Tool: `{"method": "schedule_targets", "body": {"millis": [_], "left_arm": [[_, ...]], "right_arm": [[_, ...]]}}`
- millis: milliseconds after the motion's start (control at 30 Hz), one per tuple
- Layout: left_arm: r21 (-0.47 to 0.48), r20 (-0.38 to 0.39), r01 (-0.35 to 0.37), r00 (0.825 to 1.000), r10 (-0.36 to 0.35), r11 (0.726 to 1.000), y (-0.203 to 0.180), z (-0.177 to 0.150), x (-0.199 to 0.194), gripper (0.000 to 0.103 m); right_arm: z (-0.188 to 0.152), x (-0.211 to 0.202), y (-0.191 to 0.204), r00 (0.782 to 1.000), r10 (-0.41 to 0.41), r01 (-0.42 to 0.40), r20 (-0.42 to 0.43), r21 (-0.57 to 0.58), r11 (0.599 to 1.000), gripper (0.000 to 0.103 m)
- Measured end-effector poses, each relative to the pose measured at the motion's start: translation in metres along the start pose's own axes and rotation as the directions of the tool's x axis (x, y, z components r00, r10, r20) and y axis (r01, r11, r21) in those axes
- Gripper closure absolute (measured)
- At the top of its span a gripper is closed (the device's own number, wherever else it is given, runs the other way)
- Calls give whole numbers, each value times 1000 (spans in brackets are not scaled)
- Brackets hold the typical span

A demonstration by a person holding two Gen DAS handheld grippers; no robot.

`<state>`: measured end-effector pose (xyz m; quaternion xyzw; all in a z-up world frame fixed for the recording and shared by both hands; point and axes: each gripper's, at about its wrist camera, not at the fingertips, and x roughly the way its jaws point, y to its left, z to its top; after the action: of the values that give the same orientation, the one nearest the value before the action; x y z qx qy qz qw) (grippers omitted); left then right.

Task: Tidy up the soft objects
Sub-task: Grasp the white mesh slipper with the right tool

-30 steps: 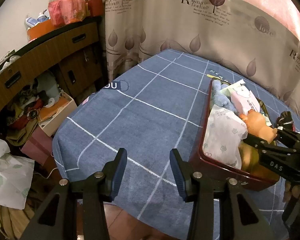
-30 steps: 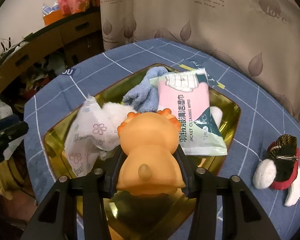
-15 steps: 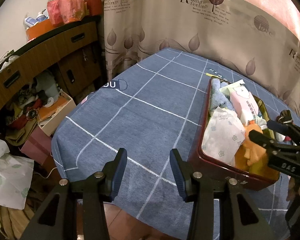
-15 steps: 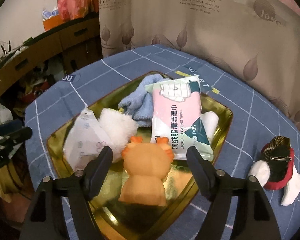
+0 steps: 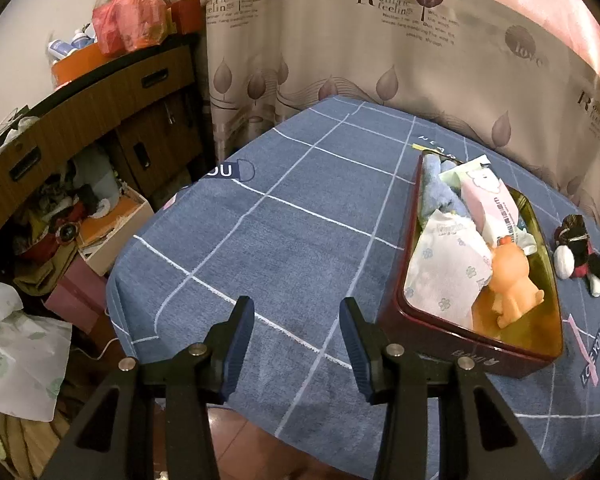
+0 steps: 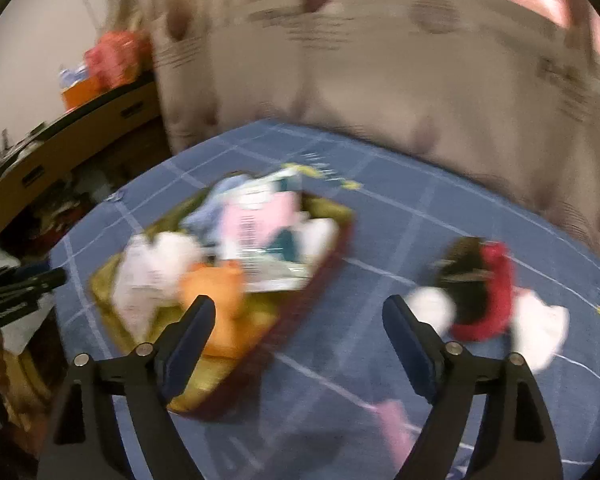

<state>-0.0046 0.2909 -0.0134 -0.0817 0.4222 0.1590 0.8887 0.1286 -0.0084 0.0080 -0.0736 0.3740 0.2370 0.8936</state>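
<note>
My right gripper (image 6: 298, 334) has just been opening, and now it is wide with nothing between its jaws. A second ago it was squeezing the orange toy (image 5: 510, 280). Now the toy sits alone in the near end of the tin (image 5: 460, 354), leaning on the white pack (image 5: 446, 266). So that toy is put away. The right view is blurry because I am swinging that gripper away from the tin, toward the red doll (image 6: 488, 296).

My left gripper (image 5: 296, 344) has not moved. It is partly open and holds nothing. It hangs over the near edge of the bench (image 5: 284, 240).

The doll is the only soft thing I can see that is not in the tin yet. It lies on the blue cloth, just past my right gripper and a bit to its right, well apart from the tin. I think it goes in next.

Near me, the bench edge drops off to the floor right under the left gripper. The tin wall stands up beside that gripper's right finger, so I should not bump it. The left half of the bench is bare, with lots of room. Between the tin and the doll there is open cloth too. Farther back, the tin is packed with a blue cloth (image 5: 440, 192) and a pink pack (image 5: 490, 204). Behind the bench hangs the curtain (image 5: 380, 40), close to the far edge.
</note>
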Motion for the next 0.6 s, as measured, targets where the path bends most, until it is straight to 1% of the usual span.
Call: {"method": "schedule_targets", "body": {"millis": [167,233,367,467,600], "left_arm": [[0,-12,-9,1000,9,1000,0,-1,5,58],[2,-19,-8,1000,8,1000,0,-1,8,58],[20,-24,-20,999,21,1000,-3,-4,12,58],[32,-27,-32,999,33,999,-6,-6,14,58],[33,-37,-38,999,39,999,-6,-9,17,58]], "right_arm": [[-10,-13,-70,992,-128,129,-12,92,987,17],[-18,-12,-101,984,-174,178,-39,136,975,16],[-38,-4,-148,961,-255,271,-109,182,945,16],[-48,4,-172,946,-290,314,-142,193,930,16],[-55,23,-196,938,-298,333,-178,229,915,16]]}}
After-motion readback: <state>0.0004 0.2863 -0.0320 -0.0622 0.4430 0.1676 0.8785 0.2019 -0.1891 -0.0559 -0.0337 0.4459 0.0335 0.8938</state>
